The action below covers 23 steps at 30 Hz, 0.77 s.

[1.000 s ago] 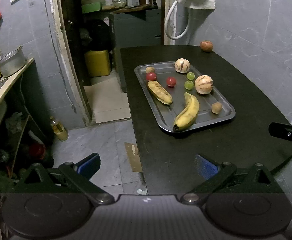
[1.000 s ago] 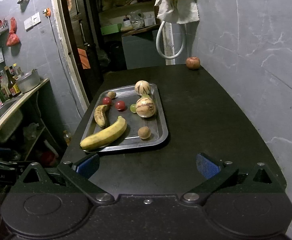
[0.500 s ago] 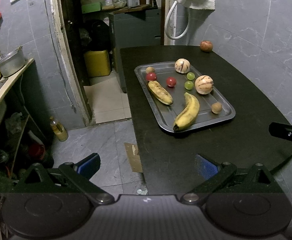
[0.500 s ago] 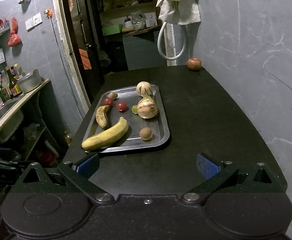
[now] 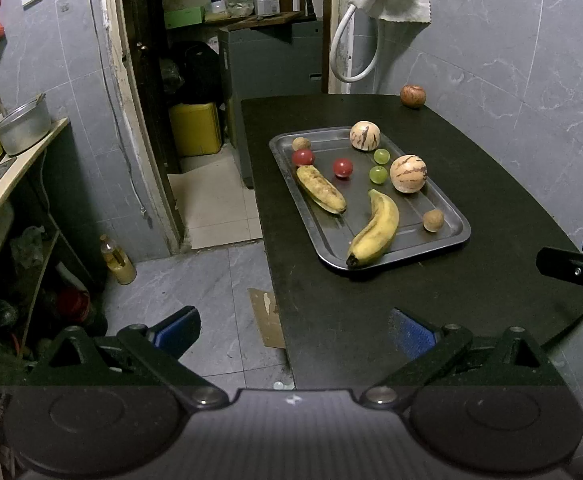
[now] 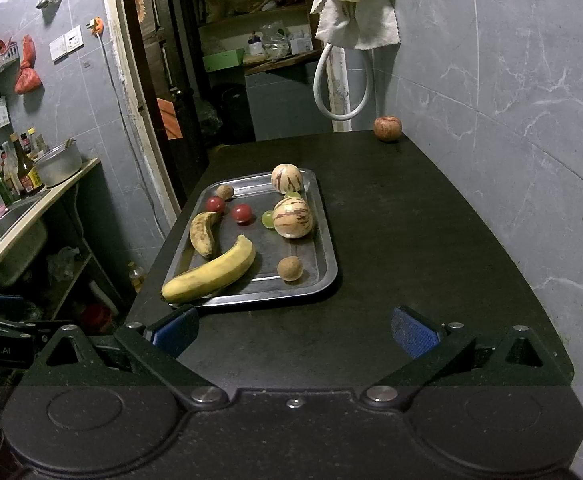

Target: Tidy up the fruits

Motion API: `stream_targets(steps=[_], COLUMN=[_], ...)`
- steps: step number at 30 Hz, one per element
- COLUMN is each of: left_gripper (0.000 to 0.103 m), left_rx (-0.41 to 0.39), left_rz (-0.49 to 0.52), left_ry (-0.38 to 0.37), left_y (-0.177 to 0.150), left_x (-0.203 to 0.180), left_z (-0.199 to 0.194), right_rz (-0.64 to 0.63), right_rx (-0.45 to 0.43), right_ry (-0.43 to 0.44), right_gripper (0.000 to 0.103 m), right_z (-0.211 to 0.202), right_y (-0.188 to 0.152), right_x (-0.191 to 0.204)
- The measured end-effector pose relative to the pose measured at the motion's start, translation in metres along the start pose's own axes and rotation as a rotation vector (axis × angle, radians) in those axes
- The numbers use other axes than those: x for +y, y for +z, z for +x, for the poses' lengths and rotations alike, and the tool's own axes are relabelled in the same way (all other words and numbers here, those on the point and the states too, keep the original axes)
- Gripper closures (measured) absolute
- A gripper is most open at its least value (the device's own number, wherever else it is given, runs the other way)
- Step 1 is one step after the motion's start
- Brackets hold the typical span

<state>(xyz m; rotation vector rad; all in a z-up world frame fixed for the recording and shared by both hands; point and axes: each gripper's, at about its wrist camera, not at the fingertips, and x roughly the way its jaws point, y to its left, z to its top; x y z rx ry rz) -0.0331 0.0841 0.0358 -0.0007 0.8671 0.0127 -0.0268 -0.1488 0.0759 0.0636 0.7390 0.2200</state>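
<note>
1. Metal tray (image 5: 457, 220) on dark surface (image 6: 411, 240), holding: yellow banana (image 5: 375, 228), spotted banana (image 5: 319, 190), two striped melons (image 5: 408, 173), two red tomatoes (image 5: 342, 168), two green grapes (image 5: 378, 175), two brown round fruits (image 5: 433, 220).
2. Apple (image 6: 387, 128) at far corner of surface, well apart from tray.
3. Left gripper (image 5: 293, 330): fingers (image 5: 411, 332) wide, empty.
4. Right gripper (image 6: 293, 330): fingers (image 6: 413, 334) wide, empty, near tray's front edge.

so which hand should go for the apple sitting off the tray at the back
Right, probably. The apple sits at the table's far right corner, and the right gripper is over the table. The left gripper hangs off its left edge.
</note>
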Motion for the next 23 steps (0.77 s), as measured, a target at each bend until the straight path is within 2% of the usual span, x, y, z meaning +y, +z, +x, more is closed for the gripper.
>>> stream_targets(steps=[23], left_gripper=[0.000], left_rx=[-0.028], left_rz=[-0.019], left_ry=[-0.002], left_y=[0.0038], left_x=[-0.0016], left_z=[-0.0033], right_rz=[0.004], right_rx=[0.012], right_ry=[-0.005], right_gripper=[0.001], right_z=[0.0065], right_y=[0.0002], right_x=[-0.0064])
